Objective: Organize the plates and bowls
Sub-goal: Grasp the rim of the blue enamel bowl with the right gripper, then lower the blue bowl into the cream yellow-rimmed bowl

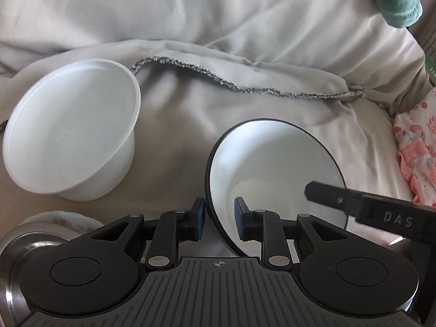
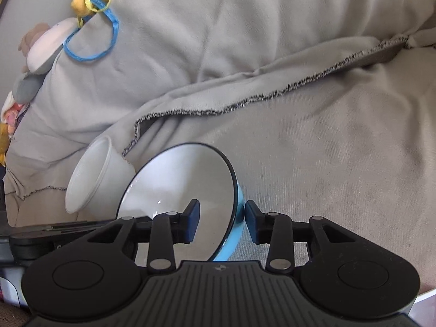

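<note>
— Both tongs are at one bowl, yes? What is nearest to them?

— Yes. Nearest is the blue bowl [image 2: 188, 190], white inside with a dark rim and blue outside. It stands tilted on the grey blanket [image 2: 327, 150]. The right tongs [image 2: 222, 224] have its rim between the two pads: one pad is inside the bowl, the other touches the blue outer wall. The inner pad seems a little off the wall, so a firm pinch I cannot confirm.

— And the left tongs?

— The left tongs [image 1: 219, 222] straddle the opposite rim of the same bowl [image 1: 272, 160]. One pad is inside, one outside, and small gaps show, so they look spread around the rim, not pressing.

— What is further out?

— Beyond the left tongs, to their left, a white plastic bowl [image 1: 70, 133] lies tipped on the blanket. Close under their left side is a steel bowl [image 1: 16, 248]. Far to the right lies pink patterned cloth [image 1: 419, 150].
</note>
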{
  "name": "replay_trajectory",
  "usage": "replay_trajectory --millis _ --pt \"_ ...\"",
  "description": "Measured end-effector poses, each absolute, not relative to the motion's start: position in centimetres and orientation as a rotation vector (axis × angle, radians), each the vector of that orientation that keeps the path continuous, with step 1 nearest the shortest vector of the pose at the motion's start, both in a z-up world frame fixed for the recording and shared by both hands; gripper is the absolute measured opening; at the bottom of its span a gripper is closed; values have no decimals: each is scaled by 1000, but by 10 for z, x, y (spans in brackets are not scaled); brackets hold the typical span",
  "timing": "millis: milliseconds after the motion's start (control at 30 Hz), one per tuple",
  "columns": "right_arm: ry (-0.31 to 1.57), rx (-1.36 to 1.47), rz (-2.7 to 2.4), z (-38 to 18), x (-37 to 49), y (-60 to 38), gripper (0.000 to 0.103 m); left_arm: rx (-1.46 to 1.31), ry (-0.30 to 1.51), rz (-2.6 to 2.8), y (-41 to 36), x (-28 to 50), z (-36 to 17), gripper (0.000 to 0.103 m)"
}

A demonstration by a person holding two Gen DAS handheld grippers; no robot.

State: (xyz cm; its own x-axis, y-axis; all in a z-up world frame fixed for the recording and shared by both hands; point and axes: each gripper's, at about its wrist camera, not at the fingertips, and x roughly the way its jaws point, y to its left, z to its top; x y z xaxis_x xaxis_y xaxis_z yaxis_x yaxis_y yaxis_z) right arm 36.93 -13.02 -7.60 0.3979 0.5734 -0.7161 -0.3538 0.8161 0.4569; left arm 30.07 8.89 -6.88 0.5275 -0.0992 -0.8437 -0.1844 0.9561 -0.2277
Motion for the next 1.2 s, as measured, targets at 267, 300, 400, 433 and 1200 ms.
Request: replay_trajectory --millis 267,300,400,433,1200 --pt "1067 229 602 -98 366 -114 38 -301 1023 46 89 303 -73 26" --pt "1067 227 603 -99 366 -114 38 -300 1023 47 89 303 -73 26" --pt "1076 235 610 -101 367 -114 38 -300 1025 44 89 304 -75 26" --pt "1083 243 614 -102 368 -114 38 -300 1026 43 89 305 -76 26" --pt "840 307 677 -13 327 -121 37 -494 741 -106 113 258 12 28"
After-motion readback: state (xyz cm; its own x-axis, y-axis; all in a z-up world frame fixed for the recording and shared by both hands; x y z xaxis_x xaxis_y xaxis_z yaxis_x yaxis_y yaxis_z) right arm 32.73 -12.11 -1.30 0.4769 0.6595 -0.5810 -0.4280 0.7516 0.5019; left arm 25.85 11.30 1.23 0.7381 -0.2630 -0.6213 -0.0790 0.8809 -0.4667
